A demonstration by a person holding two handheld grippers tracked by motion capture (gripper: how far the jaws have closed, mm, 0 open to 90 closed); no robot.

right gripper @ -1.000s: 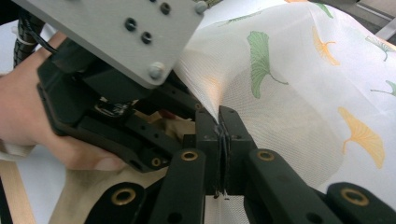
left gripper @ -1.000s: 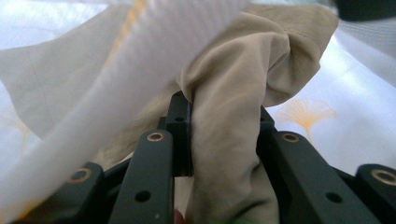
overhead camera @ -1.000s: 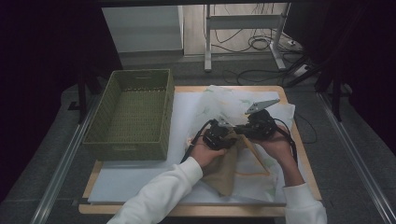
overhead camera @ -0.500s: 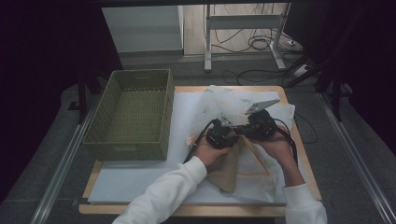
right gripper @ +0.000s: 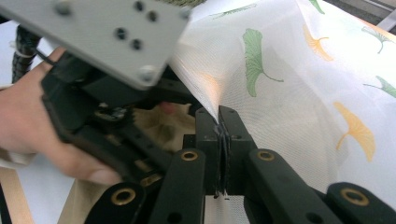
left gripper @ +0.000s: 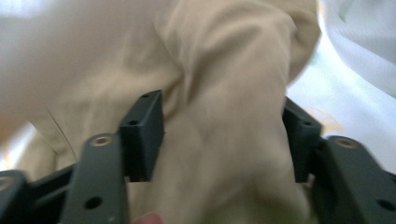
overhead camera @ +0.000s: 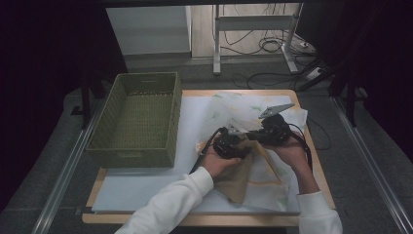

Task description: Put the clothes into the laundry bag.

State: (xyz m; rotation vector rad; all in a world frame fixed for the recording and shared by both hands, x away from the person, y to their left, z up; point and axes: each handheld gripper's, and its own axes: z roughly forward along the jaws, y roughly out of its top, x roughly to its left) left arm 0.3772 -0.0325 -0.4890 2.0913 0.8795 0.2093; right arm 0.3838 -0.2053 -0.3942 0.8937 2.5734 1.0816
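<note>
A tan cloth [overhead camera: 238, 178] lies bunched on the table in front of the person, partly under a thin white cloth printed with green and yellow leaves [overhead camera: 234, 109]. My left gripper [overhead camera: 229, 145] stands open, and a thick fold of the tan cloth [left gripper: 224, 70] fills the gap between its jaws [left gripper: 224, 126]. My right gripper [overhead camera: 269, 132] sits just to the right of it, nearly touching. It is shut on an edge of the leaf-print cloth [right gripper: 289, 84], which rises from its closed fingertips [right gripper: 219, 119]. The left gripper [right gripper: 93, 107] and the hand holding it are close by in the right gripper view.
A green woven basket [overhead camera: 136, 119] with nothing in it stands at the table's left. A white sheet [overhead camera: 146, 190] covers the wooden tabletop [overhead camera: 321, 185]. Cables trail from both grippers. Metal table legs and floor cables sit beyond the far edge.
The left gripper has slid a little to the right along the tan cloth, closer to the right gripper. The right gripper has stayed nearly still.
</note>
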